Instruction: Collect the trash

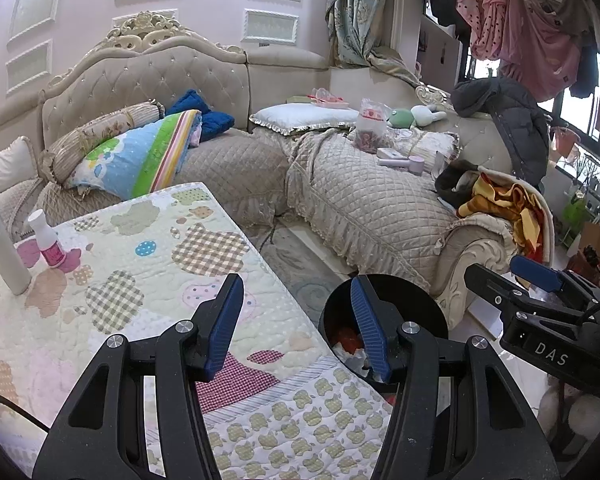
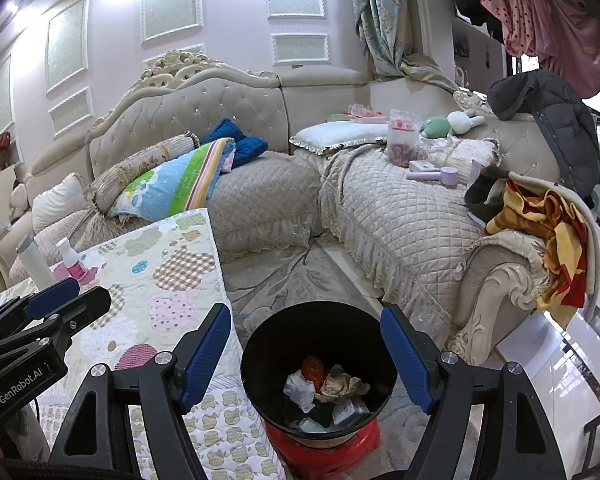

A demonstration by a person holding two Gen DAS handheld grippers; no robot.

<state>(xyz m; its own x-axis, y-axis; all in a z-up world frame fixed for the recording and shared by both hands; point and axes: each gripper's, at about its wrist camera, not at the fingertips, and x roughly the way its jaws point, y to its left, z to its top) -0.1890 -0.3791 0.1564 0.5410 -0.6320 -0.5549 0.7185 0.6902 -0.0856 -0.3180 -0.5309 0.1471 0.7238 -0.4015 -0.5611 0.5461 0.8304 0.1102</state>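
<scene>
A black trash bin (image 2: 256, 344) stands on a red stool beside the quilt-covered table (image 2: 168, 264). It holds crumpled white paper (image 2: 300, 390), a brown wad, a red wrapper and small packets. My right gripper (image 2: 306, 344) hangs open and empty right above the bin. My left gripper (image 1: 296, 320) is open and empty over the table's right edge, with the bin (image 1: 404, 296) behind its right finger. A white tube (image 1: 2, 248) and a small pink-labelled bottle (image 1: 48, 244) stand at the table's far left.
A beige corner sofa (image 2: 400, 216) wraps behind the table, strewn with pillows, a folded blanket, plush toys, a snack bag and clothes. A patterned rug (image 2: 284, 276) lies between table and sofa. Laundry hangs at the upper right.
</scene>
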